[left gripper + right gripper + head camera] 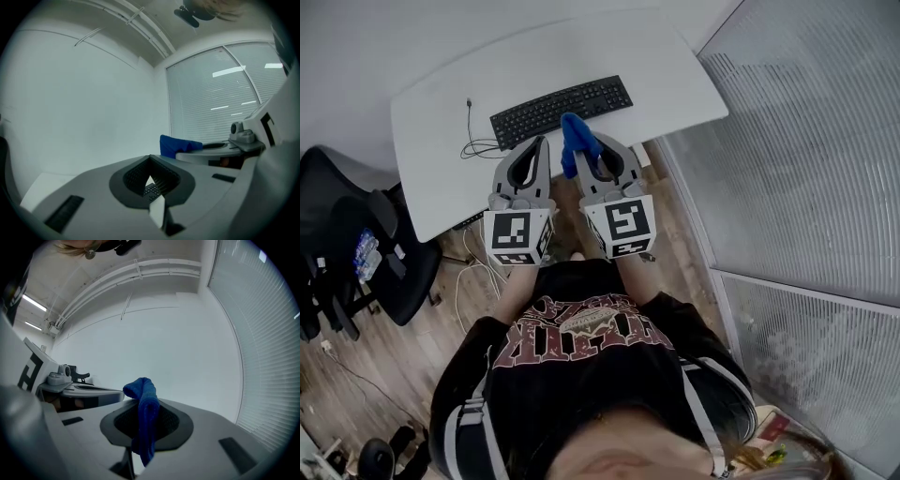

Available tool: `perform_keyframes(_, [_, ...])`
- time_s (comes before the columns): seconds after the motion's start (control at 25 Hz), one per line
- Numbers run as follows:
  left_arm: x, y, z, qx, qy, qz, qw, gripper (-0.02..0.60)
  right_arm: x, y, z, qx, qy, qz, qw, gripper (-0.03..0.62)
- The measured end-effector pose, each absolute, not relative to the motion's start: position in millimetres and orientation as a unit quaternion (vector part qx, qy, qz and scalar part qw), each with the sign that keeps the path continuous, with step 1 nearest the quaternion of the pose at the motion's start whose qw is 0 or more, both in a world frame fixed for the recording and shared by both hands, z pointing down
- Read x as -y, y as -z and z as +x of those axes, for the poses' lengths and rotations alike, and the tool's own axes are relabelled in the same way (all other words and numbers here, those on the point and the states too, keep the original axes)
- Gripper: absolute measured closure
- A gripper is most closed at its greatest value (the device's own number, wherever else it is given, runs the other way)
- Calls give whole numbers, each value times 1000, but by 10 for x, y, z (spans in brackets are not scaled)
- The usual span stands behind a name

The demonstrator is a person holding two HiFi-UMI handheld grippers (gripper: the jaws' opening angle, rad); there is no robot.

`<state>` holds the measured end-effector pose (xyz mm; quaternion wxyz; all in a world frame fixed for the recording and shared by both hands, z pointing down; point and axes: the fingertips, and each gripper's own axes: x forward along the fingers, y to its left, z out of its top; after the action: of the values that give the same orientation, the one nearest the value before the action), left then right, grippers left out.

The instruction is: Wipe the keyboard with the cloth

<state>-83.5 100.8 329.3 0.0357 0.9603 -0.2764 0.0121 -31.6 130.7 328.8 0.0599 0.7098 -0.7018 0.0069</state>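
Right tongs (pixel 589 150) clench the blue cloth (pixel 575 134); left tongs (pixel 540 142) are closed, empty. The keyboard (pixel 546 111) lies on the table (pixel 675 84) just ahead of the cloth, long axis crosswise to the tongs.

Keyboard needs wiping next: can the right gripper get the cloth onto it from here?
Probably yes: the right gripper, shut on the blue cloth, is held close to the keyboard, with nothing in between.

2 tools side by side; left tool (pixel 541 143) jaws together, empty; right tool (pixel 589 148) clamps cloth (pixel 575 131).
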Motion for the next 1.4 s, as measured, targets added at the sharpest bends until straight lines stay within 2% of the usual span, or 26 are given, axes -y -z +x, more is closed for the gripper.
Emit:
perform_keyframes(0.76, [-130,-3472,-633,216,-24,975,36,552,-440,-3447,-268,672,-17,737,70,530])
perform_keyframes(1.4, [582,-3550,-538,259,-37,964,43,552,329,-3504,-138,705,-27,705,75,530])
